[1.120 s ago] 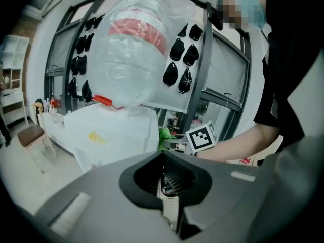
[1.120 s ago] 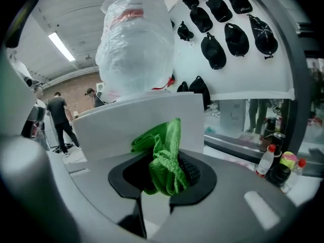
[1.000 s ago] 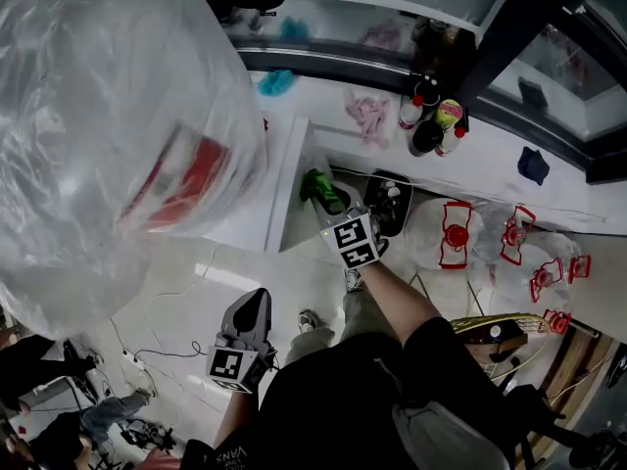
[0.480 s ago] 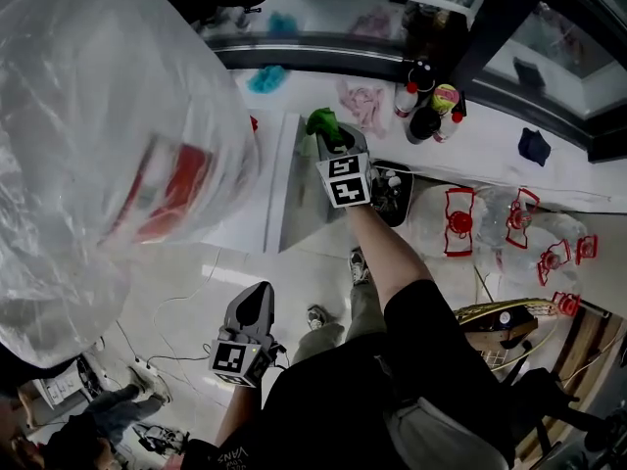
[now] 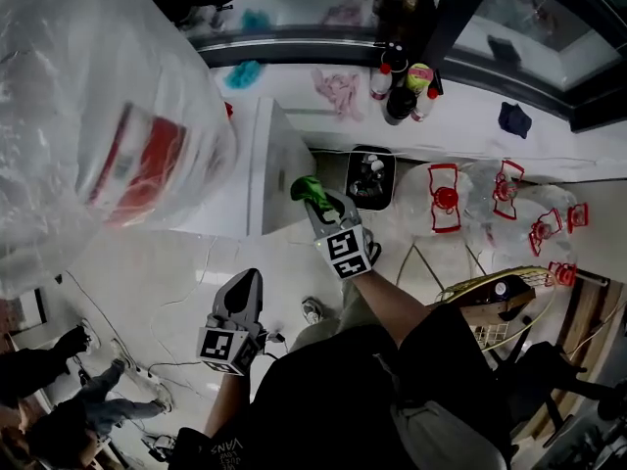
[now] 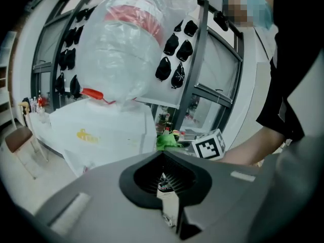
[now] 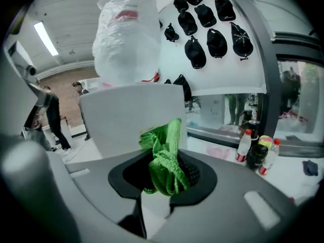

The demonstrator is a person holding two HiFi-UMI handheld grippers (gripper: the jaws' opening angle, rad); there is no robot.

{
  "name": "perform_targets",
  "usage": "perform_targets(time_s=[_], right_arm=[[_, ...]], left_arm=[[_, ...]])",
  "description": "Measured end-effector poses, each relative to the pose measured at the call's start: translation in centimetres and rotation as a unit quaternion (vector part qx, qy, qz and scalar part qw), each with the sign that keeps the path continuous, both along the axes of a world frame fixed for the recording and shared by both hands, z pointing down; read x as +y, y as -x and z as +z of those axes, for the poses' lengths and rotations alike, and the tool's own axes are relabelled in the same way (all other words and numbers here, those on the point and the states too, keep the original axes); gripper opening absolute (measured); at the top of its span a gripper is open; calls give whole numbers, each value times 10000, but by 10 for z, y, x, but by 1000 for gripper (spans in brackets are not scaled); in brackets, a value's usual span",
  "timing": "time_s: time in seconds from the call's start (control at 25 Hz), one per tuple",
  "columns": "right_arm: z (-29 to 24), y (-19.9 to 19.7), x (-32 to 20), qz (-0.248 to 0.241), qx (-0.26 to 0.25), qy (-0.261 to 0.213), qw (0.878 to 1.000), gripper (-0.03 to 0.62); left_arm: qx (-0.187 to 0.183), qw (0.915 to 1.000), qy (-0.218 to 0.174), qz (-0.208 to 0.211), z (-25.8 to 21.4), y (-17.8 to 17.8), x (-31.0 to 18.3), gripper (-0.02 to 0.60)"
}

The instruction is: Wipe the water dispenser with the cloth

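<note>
Right gripper (image 5: 317,201) lowered, cloth (image 5: 306,186) perhaps touching dispenser (image 5: 272,160)

The cloth (image 7: 164,161) is bright green, the water dispenser (image 5: 266,164) white, the plastic cover (image 5: 98,96) clear.

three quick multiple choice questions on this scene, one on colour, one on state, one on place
1. Cloth colour? A green B blue C pink
2. Right claw? A open, empty B shut on the cloth C shut, empty
3. Left claw? A on the cloth B low, away from the dispenser C raised overhead

Key: A, bright green in both views; B, the cloth is pinched between its jaws; B, the head view shows it down by the person's side.
</note>
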State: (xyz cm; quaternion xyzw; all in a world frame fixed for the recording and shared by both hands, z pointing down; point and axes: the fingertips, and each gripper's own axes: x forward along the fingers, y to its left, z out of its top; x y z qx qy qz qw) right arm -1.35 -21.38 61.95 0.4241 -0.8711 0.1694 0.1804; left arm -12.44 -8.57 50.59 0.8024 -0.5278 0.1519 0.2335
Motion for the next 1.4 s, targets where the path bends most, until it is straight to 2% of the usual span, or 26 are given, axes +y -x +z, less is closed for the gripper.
perform_targets(time_s=[0.2,0.48,0.76,1.16,1.4], right_arm=[[13,24,64,-443,-240,319,9982,109],[23,50,70,-915,-349,604,9934,109],[34,44,6,-729,-133,588,9955,109],[40,17,-140,128,27,513,9986,109],[38,7,-173,412,108,414,9982,109]], left_arm=[[-27,9998,9,216,3,-13,-1,2],[-108,9996,106,233,0,-25,1,2],[-105,9998,149,-70,5,-16,-1,2],[-35,9988,311,-372,11,-19,-12,2],[-40,9986,328,-407,15,-9,-15,2]])
